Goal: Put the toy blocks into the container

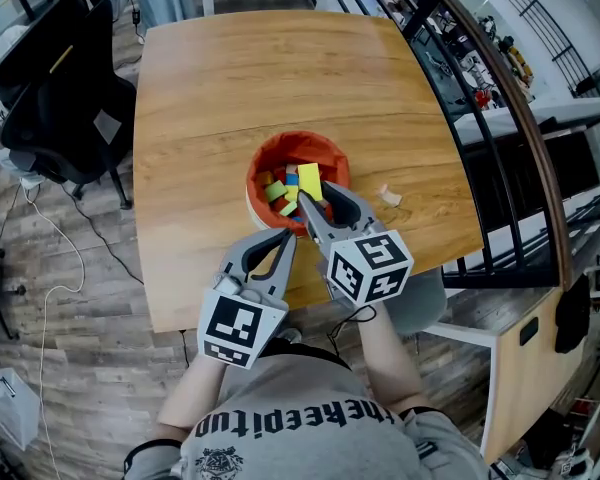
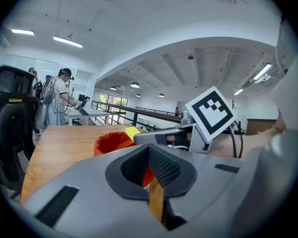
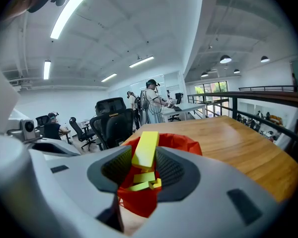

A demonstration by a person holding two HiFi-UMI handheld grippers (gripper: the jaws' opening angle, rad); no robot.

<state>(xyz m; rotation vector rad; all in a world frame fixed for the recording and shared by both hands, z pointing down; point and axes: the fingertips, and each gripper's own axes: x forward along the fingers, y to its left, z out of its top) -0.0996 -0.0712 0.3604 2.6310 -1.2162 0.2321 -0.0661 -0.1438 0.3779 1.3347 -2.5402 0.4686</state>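
1. Your left gripper (image 1: 288,236): the jaws are closed together with nothing between them. The tips sit just short of the container's near rim, close beside your other tool.

2. Your right gripper (image 1: 315,193): the jaws stand wide with a yellow block (image 1: 310,180) between them. In the right gripper view the block is upright and slightly tilted. Both pads look to be touching its sides, though the angle makes the contact hard to confirm. The tips and the block are over the near right part of the container's mouth.

3. Container (image 1: 325,151): a round tub fitted with an orange liner (image 1: 270,156), standing on the table near your edge, roughly centred.
   - A green block (image 1: 277,192) lies at the near left.
   - A blue block (image 1: 292,179) lies in the middle.
   - Further yellow, lime and reddish pieces are heaped loosely around them.
   - The heap lies below the rim.

4. Small pale piece (image 1: 388,196): it lies on the table to the right of the container, near it but not touching it.

5. Table (image 1: 230,78): a wooden top. Its far half carries nothing you need to sort.

6. Office chair (image 1: 50,88): black, standing off the table's far left corner.

7. Railing (image 1: 500,118): a dark rail running along the right side, beyond the table edge.
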